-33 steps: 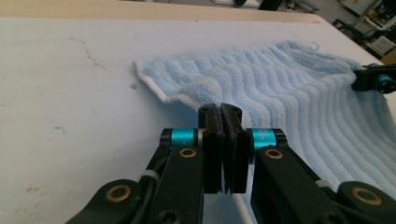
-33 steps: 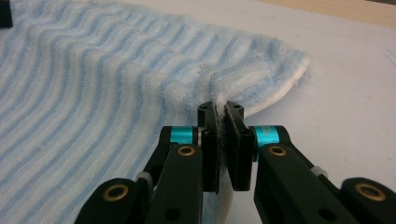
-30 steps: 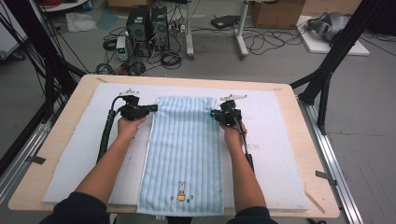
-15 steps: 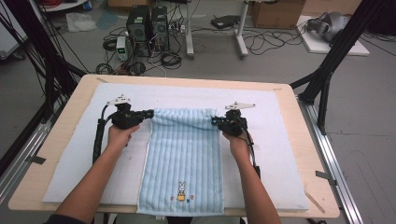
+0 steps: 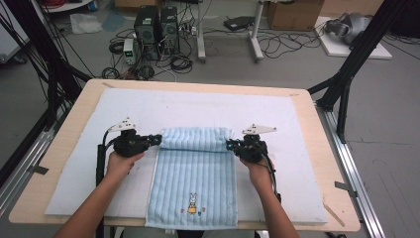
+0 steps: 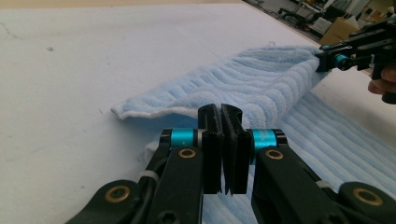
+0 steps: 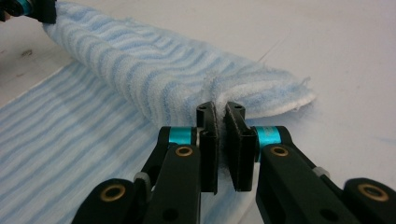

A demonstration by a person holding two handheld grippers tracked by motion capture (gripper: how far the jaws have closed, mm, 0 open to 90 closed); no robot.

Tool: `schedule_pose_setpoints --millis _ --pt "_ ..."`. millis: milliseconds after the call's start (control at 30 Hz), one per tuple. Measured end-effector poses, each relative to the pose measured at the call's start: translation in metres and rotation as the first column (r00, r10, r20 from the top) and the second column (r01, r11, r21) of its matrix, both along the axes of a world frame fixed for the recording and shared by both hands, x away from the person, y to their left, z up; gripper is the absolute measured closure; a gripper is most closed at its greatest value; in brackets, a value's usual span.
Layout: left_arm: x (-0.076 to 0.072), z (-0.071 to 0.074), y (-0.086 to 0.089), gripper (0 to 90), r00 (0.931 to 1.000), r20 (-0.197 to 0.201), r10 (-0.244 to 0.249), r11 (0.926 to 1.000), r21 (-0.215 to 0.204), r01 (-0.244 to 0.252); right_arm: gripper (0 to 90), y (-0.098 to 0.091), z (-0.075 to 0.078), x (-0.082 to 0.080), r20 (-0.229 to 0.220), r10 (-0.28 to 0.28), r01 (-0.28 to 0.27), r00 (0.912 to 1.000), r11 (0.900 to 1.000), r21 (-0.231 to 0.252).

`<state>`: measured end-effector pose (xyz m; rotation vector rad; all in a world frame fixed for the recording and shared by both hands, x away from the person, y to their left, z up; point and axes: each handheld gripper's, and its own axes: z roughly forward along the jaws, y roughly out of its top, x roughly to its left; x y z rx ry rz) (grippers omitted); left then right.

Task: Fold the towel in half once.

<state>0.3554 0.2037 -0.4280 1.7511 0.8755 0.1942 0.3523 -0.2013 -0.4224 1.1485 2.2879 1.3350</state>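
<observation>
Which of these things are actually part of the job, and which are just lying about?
In use:
- blue striped towel, far end being folded over
- left gripper and right gripper, each clamped on a towel corner
- white mat under it

Lying about:
- computer boxes and cables on the floor
- cardboard box

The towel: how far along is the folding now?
Done: both far corners are pinched, one by the left gripper, one by the right gripper. In hand: the far edge of the towel is lifted and curled over toward the person. Left: laying it onto the near end with the rabbit picture, then letting go.
</observation>
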Motion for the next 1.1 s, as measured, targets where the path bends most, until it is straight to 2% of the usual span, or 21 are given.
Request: schedule_pose_setpoints --millis 133,233,300,367,400,433,467,500,567,633,767,900,967,1033,1067,1100 --pt "-0.011 -0.006 0.003 86.4 0.9999 -0.002 -0.016 0.9997 -0.017 0.016 83.7 -0.002 -0.002 -0.013 -0.009 0.009 -0.009 0.9999 1.0 0.003" --pt "-0.015 -0.009 0.004 86.3 0.9996 -0.013 -0.024 0.9997 -0.003 0.024 83.7 0.0 -0.005 -0.019 -0.023 0.015 -0.016 0.9996 0.9998 -0.015" --pt "-0.018 -0.011 0.003 86.3 0.9994 -0.019 -0.03 0.9995 -0.006 0.03 83.6 0.002 -0.008 -0.021 -0.028 0.021 -0.022 0.9994 0.9988 -0.044" --pt "-0.019 -0.014 0.003 85.2 0.9995 -0.02 -0.025 0.9997 0.001 0.025 79.5 0.002 -0.009 -0.022 -0.038 0.018 -0.02 0.9991 0.9986 -0.048" --pt "-0.02 -0.015 0.003 81.7 0.9996 -0.022 -0.019 0.9998 0.004 0.019 73.1 0.002 -0.009 -0.022 -0.034 0.013 -0.014 0.9994 0.9985 -0.052" --pt "-0.019 -0.016 0.003 72.8 0.9997 -0.025 0.001 0.9999 0.011 -0.001 69.1 0.001 -0.008 -0.023 -0.028 -0.004 0.003 0.9996 0.9987 -0.051" --pt "-0.018 -0.017 0.003 59.5 0.9992 -0.031 0.025 0.9994 0.026 -0.024 66.4 0.0 -0.007 -0.023 -0.019 -0.017 0.017 0.9997 0.9989 -0.044" --pt "-0.017 -0.017 0.004 51.6 0.9985 -0.031 0.045 0.9988 0.021 -0.044 62.0 -0.002 -0.006 -0.023 -0.017 -0.027 0.027 0.9995 0.9991 -0.033" --pt "-0.016 -0.015 0.007 46.5 0.9958 -0.021 0.09 0.9959 0.013 -0.089 56.2 -0.004 -0.004 -0.023 -0.001 -0.055 0.055 0.9985 0.998 -0.03" --pt "-0.011 -0.012 0.011 43.8 0.992 -0.015 0.126 0.9921 0.0 -0.126 52.0 -0.007 -0.003 -0.022 0.003 -0.078 0.078 0.9969 0.9968 -0.018" --pt "0.006 -0.004 0.014 43.5 0.9858 -0.026 0.166 0.9861 -0.002 -0.166 49.6 -0.011 -0.002 -0.022 0.011 -0.103 0.103 0.9946 0.9947 -0.003" --pt "0.029 -0.002 0.009 43.3 0.9778 -0.062 0.2 0.9797 0.015 -0.2 48.2 -0.014 -0.002 -0.021 0.011 -0.11 0.11 0.9938 0.9939 0.006" --pt "0.036 -0.003 0.006 43.1 0.9758 -0.08 0.203 0.9791 0.025 -0.202 47.4 -0.016 -0.002 -0.021 0.012 -0.114 0.114 0.9934 0.9934 0.011" --pt "0.045 -0.004 0.0 43.1 0.975 -0.091 0.203 0.9785 0.057 -0.198 46.7 -0.017 -0.002 -0.021 0.008 -0.117 0.117 0.9931 0.9931 0.013" --pt "0.047 -0.005 -0.002 43.1 0.9746 -0.086 0.207 0.9775 0.061 -0.202 46.1 -0.018 -0.002 -0.021 0.01 -0.115 0.115 0.9933 0.9933 0.013" --pt "0.05 -0.006 -0.005 43.4 0.9723 -0.099 0.211 0.9763 0.069 -0.205 45.9 -0.018 -0.002 -0.021 0.008 -0.116 0.116 0.9932 0.9931 0.013"
